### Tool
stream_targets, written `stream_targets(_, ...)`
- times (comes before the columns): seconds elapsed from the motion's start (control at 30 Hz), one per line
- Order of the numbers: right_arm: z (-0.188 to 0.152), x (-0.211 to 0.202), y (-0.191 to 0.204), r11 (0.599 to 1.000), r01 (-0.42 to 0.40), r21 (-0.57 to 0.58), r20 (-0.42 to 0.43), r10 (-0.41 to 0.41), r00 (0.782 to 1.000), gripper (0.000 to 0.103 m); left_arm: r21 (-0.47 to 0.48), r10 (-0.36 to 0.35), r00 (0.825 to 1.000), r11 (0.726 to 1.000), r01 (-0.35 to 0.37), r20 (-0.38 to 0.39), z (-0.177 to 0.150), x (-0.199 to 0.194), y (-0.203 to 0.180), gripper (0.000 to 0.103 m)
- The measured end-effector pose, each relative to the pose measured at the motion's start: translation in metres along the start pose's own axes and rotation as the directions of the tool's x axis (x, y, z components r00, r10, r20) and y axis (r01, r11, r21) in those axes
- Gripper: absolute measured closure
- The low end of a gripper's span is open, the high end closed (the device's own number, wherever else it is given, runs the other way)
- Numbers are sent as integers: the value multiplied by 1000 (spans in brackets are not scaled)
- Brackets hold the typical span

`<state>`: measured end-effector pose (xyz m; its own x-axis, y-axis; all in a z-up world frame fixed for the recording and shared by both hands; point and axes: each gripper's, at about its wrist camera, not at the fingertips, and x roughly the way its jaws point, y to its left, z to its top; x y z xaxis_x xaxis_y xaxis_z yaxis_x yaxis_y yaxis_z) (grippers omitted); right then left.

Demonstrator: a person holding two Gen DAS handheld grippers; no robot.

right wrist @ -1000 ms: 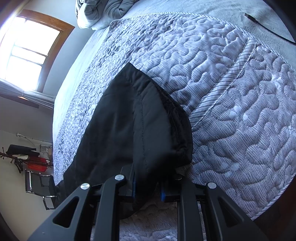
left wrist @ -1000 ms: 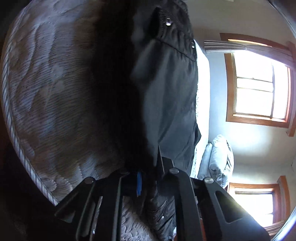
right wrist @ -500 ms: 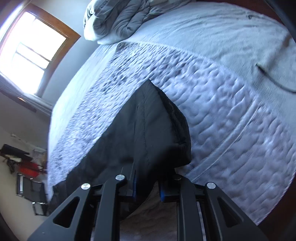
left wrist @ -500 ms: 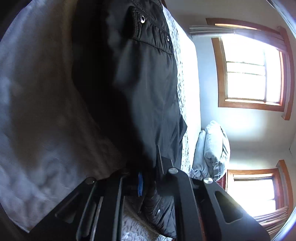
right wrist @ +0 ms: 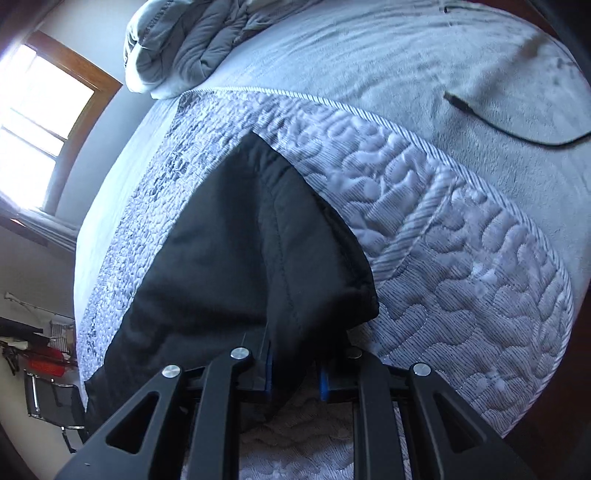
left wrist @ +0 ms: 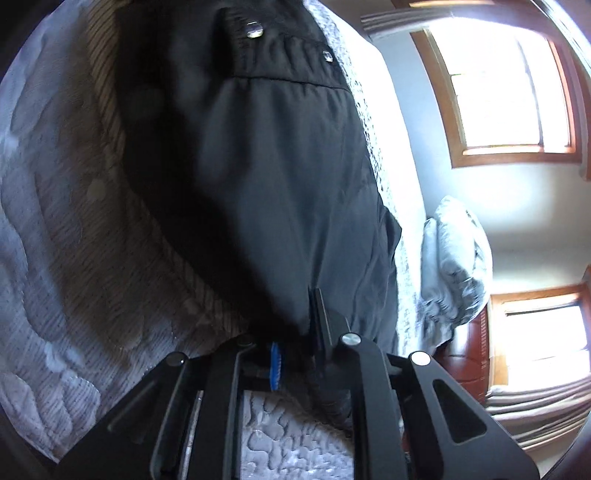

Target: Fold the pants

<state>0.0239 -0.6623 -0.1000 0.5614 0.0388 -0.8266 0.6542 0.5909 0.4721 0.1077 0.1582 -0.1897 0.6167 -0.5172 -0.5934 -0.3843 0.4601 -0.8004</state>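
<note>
Black pants (left wrist: 280, 177) lie along the bed (left wrist: 66, 229), on its quilted cover, partly lifted. Waistband end with two snaps (left wrist: 255, 30) sits far from the left camera; a bunched end hangs at the right one.

Left hand-held gripper (left wrist: 295, 354) — jaws together, clamped on a dark fold of the pants. The cloth runs away from it in a taut, sloping sheet.

Right hand-held gripper (right wrist: 293, 373) — jaws nearly together, pinching a thick wad of pants (right wrist: 258, 258) between the blue pads (right wrist: 268, 373). Fabric drapes from the grip down onto the quilt.

Progress, as judged: early to middle. Both ends are gripped and raised, but no flat fold shows yet; the cloth looks doubled lengthwise at most, and I cannot tell that for certain. Left to do: bring one end over the other, lay it down, smooth, let go.

Nearby: bundled duvet (right wrist: 192, 40) near the head of the bed, a cable (right wrist: 509, 125) on the grey sheet, well apart from the pants. Windows (left wrist: 498, 81) bright.
</note>
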Motion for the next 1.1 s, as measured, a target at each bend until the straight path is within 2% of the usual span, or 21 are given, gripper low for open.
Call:
stream_targets(0.23,-1,-17,21,999,8,-46,47,-6,999,86,26,38,999,999,-38,-12,3,6,-15,87)
stream_targets(0.33,2,-19,24,999,15,-51,44,-13,999,86,43,60,998,997,-59,-16,0,-3,-13,83)
stream_targets(0.4,5,-18,20,1000,-3,-27,33,4,999,86,56,64,998,996,-63,-19,-1,-6,-17,81)
stream_targets(0.5,11,-14,2,995,-65,71,11,65,998,86,49,65,998,997,-64,-25,-3,-12,-15,80)
stream_targets(0.57,9,-10,-1,996,-48,80,-1,48,999,86,50,62,998,997,-61,-24,-4,-14,-12,80)
stream_targets(0.73,5,-14,8,999,-12,38,20,11,1000,86,25,47,999,999,-46,-27,-4,-20,-7,79)
stream_targets(0.93,4,-37,45,998,18,-64,92,-12,996,86,70,55,998,996,-52,-39,-1,-40,-14,73)
stream_targets(1.1,-5,-61,96,981,51,-190,171,-18,985,86,124,70,995,989,-79,76,6,-77,-19,57)
